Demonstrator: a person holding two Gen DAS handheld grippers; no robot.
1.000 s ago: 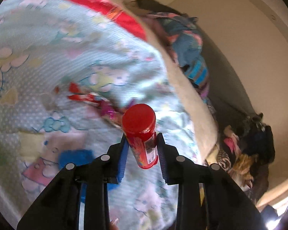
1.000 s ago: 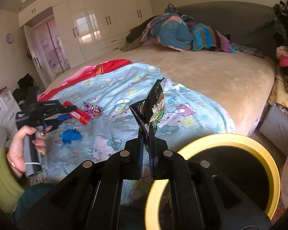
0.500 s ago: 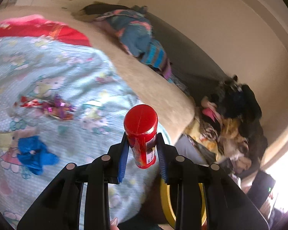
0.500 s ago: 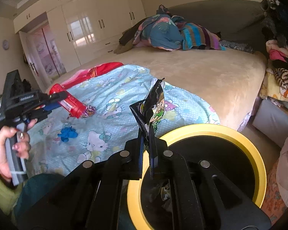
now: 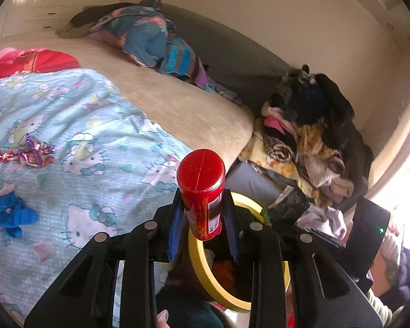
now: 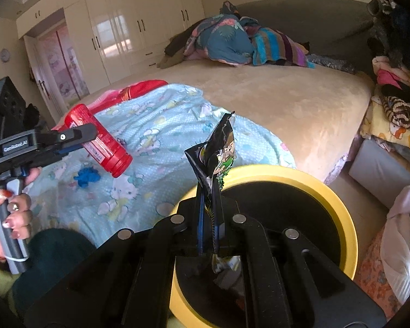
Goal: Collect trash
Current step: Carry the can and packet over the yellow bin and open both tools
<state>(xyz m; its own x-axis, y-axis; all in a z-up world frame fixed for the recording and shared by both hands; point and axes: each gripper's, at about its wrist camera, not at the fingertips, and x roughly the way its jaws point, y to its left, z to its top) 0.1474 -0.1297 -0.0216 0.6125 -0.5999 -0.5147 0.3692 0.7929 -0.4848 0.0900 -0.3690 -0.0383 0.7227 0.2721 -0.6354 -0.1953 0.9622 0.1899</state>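
My left gripper (image 5: pixel 203 216) is shut on a red plastic canister (image 5: pixel 202 191) with a red cap, held up over the bed's edge. In the right wrist view the same canister (image 6: pixel 99 140) sticks out of the left gripper (image 6: pixel 91 140), left of the bin. My right gripper (image 6: pixel 210 210) is shut on a dark snack wrapper (image 6: pixel 218 151) that stands upright above a yellow-rimmed black bin (image 6: pixel 339 199). The bin's rim (image 5: pixel 196 257) also shows behind the left fingers. Shiny candy wrappers (image 5: pixel 27 154) and a crumpled blue scrap (image 5: pixel 12 216) lie on the cartoon-print blanket (image 5: pixel 76 125).
A beige bed (image 6: pixel 287 98) carries a pile of coloured blankets (image 6: pixel 237 41) at its far end. Heaped clothes (image 5: pixel 309 136) sit on a grey box (image 6: pixel 380 161) right of the bed. White wardrobes (image 6: pixel 114 27) line the back wall. A person's hand (image 6: pixel 8 213) grips the left handle.
The left gripper has swung right and upward with the canister, from over the blanket to over the bin's rim. The right gripper has shifted over the bin with the wrapper.
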